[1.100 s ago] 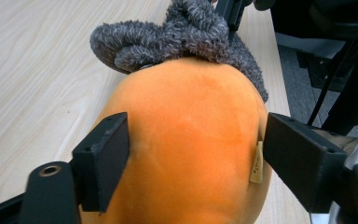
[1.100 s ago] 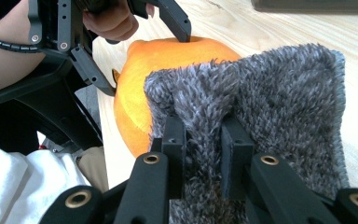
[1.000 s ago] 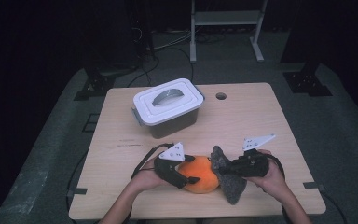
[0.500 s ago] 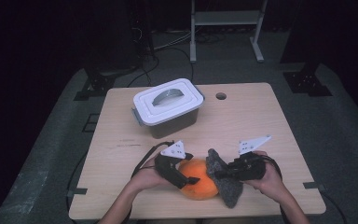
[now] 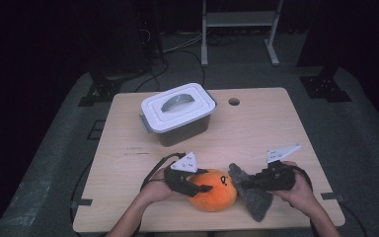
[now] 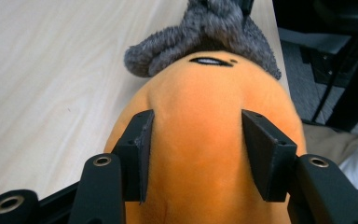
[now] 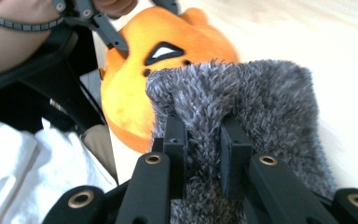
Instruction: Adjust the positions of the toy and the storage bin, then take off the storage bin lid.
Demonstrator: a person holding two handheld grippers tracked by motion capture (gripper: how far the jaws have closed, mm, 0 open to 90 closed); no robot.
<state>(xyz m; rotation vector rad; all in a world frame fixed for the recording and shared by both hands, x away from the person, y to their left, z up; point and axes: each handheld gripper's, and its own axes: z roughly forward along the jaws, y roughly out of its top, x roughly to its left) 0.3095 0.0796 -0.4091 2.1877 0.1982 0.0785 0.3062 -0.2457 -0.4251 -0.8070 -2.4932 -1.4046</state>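
- The table, light wood, takes up the middle and lower part of the high view; a small round hole sits near its far edge, right of centre.
- The box, dark-walled with a white lid and a grey handle on top, stands in the upper middle of the table, well apart from everything else.
- The plush, a round orange toy with a dark eye mark on it, lies near the bottom edge of the table, at the lower centre of the high view. In the left gripper view it spreads across the lower centre; in the right gripper view it sits at upper left.
- The grey fur, a shaggy piece touching the plush on its right side, spreads toward the lower right of the high view. It shows at the top of the left gripper view and across the centre and right of the right gripper view.
- The left gripper, held in the left hand, is at lower centre-left of the high view. Its jaws stand wide apart with the plush between them, both pads pressed against the orange sides.
- The right gripper, held in the right hand, is at lower right. Its jaws are drawn close together, pinching a fold of the grey fur.
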